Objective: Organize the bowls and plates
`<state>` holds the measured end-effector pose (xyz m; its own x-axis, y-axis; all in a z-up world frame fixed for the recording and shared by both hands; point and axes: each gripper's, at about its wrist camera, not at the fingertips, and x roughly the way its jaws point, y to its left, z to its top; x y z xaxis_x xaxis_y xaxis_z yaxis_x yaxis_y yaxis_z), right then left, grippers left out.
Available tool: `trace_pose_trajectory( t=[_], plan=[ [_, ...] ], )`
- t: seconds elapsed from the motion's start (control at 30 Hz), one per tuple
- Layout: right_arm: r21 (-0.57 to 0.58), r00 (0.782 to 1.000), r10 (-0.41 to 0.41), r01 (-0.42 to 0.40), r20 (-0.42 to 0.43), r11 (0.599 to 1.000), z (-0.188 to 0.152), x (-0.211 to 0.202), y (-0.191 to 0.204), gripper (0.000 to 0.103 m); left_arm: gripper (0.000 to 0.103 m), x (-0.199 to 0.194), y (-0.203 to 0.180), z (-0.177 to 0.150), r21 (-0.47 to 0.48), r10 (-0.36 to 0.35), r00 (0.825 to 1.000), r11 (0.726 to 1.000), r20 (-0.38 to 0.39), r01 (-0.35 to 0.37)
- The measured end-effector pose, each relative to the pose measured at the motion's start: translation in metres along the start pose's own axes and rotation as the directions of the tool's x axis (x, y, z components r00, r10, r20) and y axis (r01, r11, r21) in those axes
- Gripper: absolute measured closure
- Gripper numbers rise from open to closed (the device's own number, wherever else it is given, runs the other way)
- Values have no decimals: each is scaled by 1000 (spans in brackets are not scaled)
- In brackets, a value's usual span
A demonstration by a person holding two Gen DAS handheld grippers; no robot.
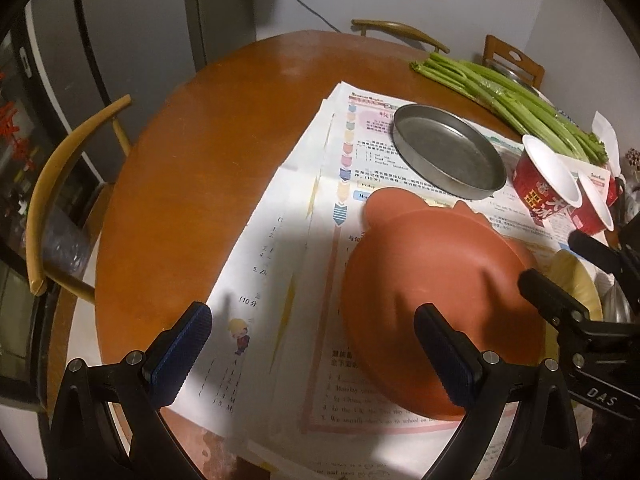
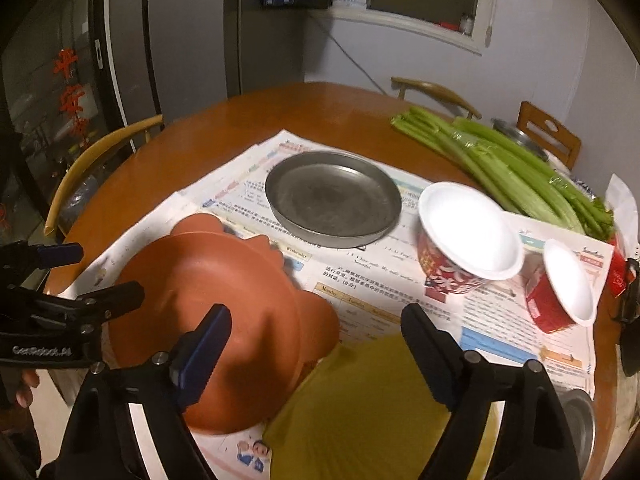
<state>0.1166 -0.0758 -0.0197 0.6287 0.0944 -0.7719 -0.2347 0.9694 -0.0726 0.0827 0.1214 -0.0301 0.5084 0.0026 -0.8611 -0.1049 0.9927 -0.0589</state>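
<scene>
An orange-brown bear-shaped plate (image 1: 432,300) lies upside down on the newspapers; it also shows in the right wrist view (image 2: 224,312). A yellow plate (image 2: 360,408) lies next to it on its right, with its edge in the left wrist view (image 1: 580,280). A round metal pan (image 2: 332,196) sits further back, also in the left wrist view (image 1: 448,150). Two red paper bowls (image 2: 468,236) (image 2: 564,292) lie tilted at the right. My left gripper (image 1: 312,356) is open above the bear plate's left edge. My right gripper (image 2: 316,352) is open above the bear plate and the yellow plate.
Newspapers (image 1: 280,240) cover the near part of the round wooden table (image 1: 208,120). A bunch of celery (image 2: 500,164) lies at the back right. Wooden chairs (image 1: 60,200) stand around the table. A metal pot (image 2: 580,424) sits at the near right edge.
</scene>
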Motion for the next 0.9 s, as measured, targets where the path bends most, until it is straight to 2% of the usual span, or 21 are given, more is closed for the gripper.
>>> trace_pose_trajectory(
  t=[0.37,0.5,0.63,0.73,0.9],
  plan=[
    [-26,995,8,-11,-97,1000,-1,31,-2,34,3,16,-13,7,36,-7,1000,999,-24,8],
    [-45,995,22,-26,-101,999,-1,34,0,40,12,17,-14,7,26,-20,999,999,-33,21],
    [-56,993,43,-49,-106,997,-2,36,4,43,30,20,-15,7,21,-21,999,1000,-44,22],
    [-58,992,58,-64,-112,996,-2,37,7,47,40,20,-14,7,14,-28,999,999,-47,29],
    [-57,991,74,-80,-110,995,-1,37,13,47,46,19,-11,7,4,-33,998,999,-45,33]
  ],
)
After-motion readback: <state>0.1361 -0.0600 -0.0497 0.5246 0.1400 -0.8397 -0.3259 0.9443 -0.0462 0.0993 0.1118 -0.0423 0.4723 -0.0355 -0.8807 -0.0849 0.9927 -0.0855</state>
